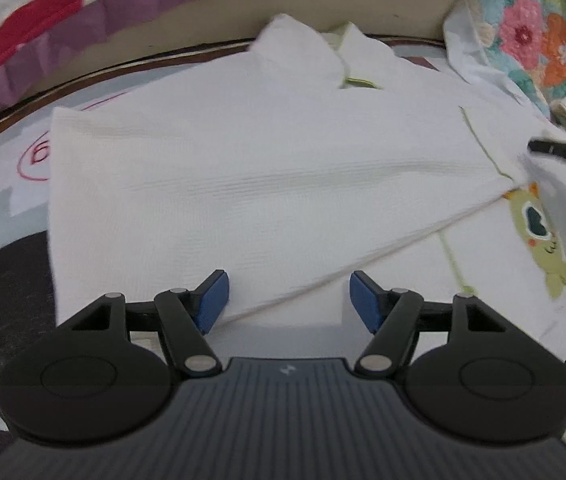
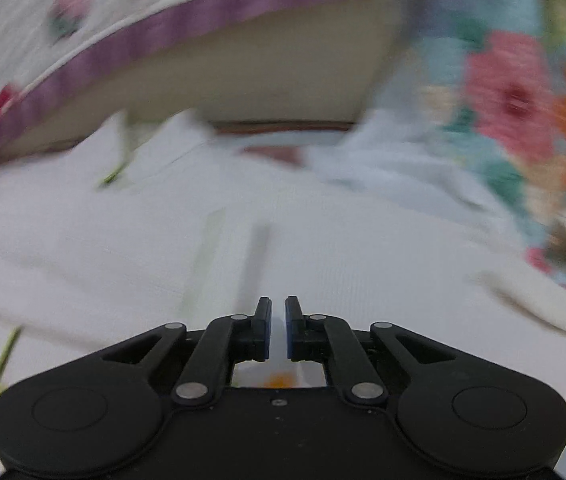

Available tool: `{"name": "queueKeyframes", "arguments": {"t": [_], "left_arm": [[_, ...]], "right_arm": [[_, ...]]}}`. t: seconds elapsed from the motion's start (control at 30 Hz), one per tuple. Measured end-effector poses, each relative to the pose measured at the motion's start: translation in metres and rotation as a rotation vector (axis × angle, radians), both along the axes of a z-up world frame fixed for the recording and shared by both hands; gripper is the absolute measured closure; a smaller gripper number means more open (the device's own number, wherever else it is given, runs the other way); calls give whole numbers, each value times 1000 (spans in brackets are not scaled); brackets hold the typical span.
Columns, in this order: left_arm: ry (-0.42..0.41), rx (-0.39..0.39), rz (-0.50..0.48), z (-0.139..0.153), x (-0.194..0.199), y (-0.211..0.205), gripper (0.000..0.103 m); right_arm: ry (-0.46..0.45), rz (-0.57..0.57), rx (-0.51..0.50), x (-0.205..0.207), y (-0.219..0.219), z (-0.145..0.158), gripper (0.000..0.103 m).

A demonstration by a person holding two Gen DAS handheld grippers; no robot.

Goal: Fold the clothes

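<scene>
Left wrist: floral quilt (image 1: 539, 40) borders shirt (image 1: 243, 184).

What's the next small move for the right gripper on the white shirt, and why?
Probably lift the right gripper and carry it across toward the folded side. Its jaws stand nearly closed with white fabric showing between them, so it seems to have the white shirt pinched. The left gripper is open over the near hem, gripping nothing.

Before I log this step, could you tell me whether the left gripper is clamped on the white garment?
No, the left gripper stands open above the white garment.
</scene>
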State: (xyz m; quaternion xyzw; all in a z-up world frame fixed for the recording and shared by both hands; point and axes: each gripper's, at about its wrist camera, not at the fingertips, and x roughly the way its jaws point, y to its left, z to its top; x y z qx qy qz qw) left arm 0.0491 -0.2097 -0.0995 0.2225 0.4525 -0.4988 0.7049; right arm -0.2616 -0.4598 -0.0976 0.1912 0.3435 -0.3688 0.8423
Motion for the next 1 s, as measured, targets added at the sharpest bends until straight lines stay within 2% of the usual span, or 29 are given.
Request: {"name": "queueKeyframes", "arguments": {"t": [0.07, 0.17, 0.23, 0.27, 0.3, 0.37, 0.43, 0.53, 0.6, 0.67, 0.73, 0.8, 0.83, 0.87, 0.9, 0.97, 1.0], "left_arm": [[3, 20, -4, 5, -9, -10, 35], [53, -6, -16, 11, -24, -31, 35], [97, -37, -36, 16, -39, -49, 35], [105, -50, -51, 18, -48, -58, 35], [112, -63, -66, 20, -56, -66, 35], [114, -89, -92, 23, -76, -84, 35], [128, -103, -115, 22, -92, -98, 35], [144, -112, -143, 20, -111, -118, 35], [148, -114, -153, 18, -119, -126, 35], [152, -113, -158, 16, -125, -129, 35], [151, -107, -156, 13, -129, -130, 35], [147, -95, -147, 11, -130, -130, 35], [145, -92, -138, 11, -130, -128, 35], [142, -89, -129, 11, -130, -126, 35], [140, -89, -125, 11, -129, -124, 35], [128, -88, -114, 12, -127, -119, 35], [124, -87, -106, 12, -125, -117, 35]], "right_arm": [[-92, -87, 17, -30, -14, 6, 88], [-94, -190, -30, -72, -27, 6, 86], [-40, -215, -104, -93, -31, 7, 84], [-6, -216, -142, -101, -32, 8, 78], [31, -210, -178, -108, -33, 9, 67], [106, -197, -250, -120, -35, 11, 58], [175, -187, -307, -131, -39, 12, 58], [260, -181, -326, -135, -51, 6, 58], [342, -149, -360, -129, -61, 0, 43], [445, -110, -395, -121, -71, -12, 36], [541, -72, -417, -115, -82, -28, 35], [551, -55, -433, -118, -90, -34, 33], [530, -59, -433, -121, -93, -34, 34], [492, -72, -427, -125, -95, -32, 41], [455, -90, -422, -130, -96, -29, 64], [372, -155, -391, -142, -99, -21, 92], [312, -195, -368, -149, -100, -17, 93]]}}
